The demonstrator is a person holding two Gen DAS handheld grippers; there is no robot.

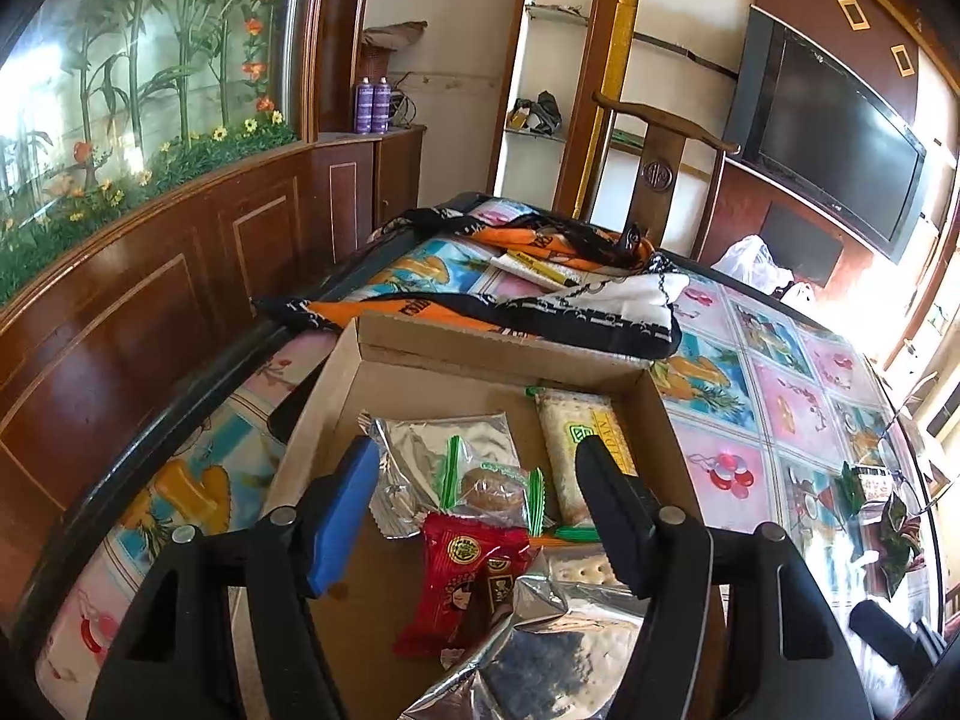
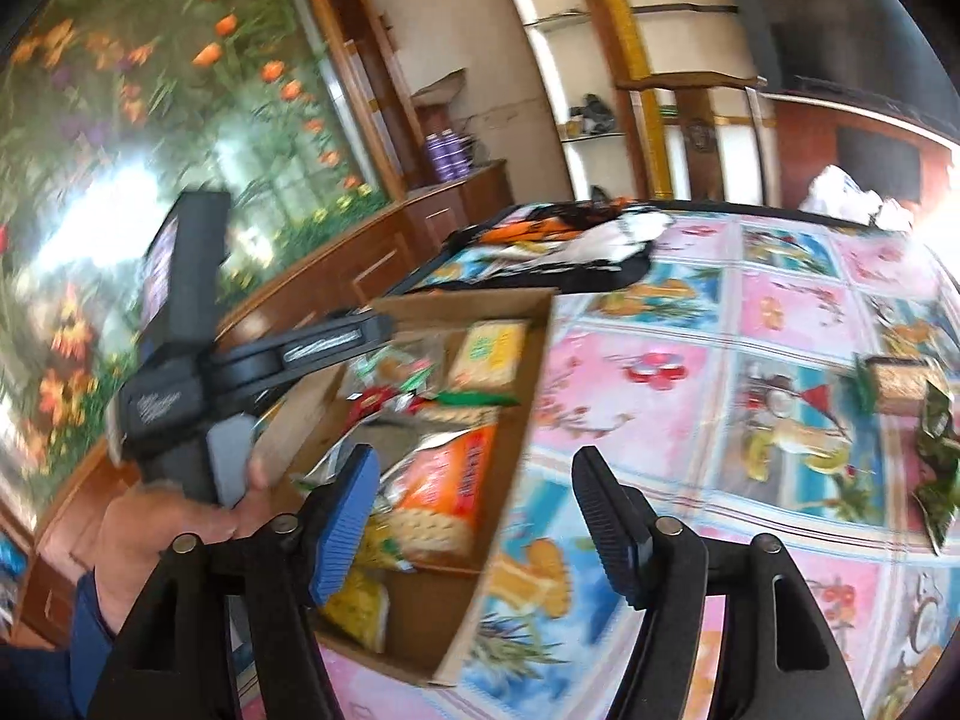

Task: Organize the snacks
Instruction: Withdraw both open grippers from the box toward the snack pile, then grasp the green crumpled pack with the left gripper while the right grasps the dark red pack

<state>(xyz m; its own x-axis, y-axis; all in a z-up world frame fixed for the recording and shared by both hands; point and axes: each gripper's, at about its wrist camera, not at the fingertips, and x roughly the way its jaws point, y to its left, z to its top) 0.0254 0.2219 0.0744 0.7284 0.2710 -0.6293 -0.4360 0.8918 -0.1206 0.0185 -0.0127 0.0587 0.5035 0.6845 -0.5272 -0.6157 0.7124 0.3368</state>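
Left wrist view: the left gripper (image 1: 477, 495) hangs over the cardboard box (image 1: 498, 354), jaws apart with nothing pinched — below them lie a red snack packet (image 1: 465, 564), a silver foil pouch (image 1: 444, 438), a clear-wrapped cookie (image 1: 492, 489) and a cracker pack (image 1: 570, 444). The box sits on a picture-print tablecloth (image 1: 780, 384).

Right wrist view, blurred: the right gripper (image 2: 477, 510) stands spread and empty at the box's (image 2: 510, 408) right edge — an orange snack bag (image 2: 447, 480) lies inside. More snacks (image 2: 900, 387) lie well apart at right. A hand (image 2: 162, 522) holds the left gripper's handle.
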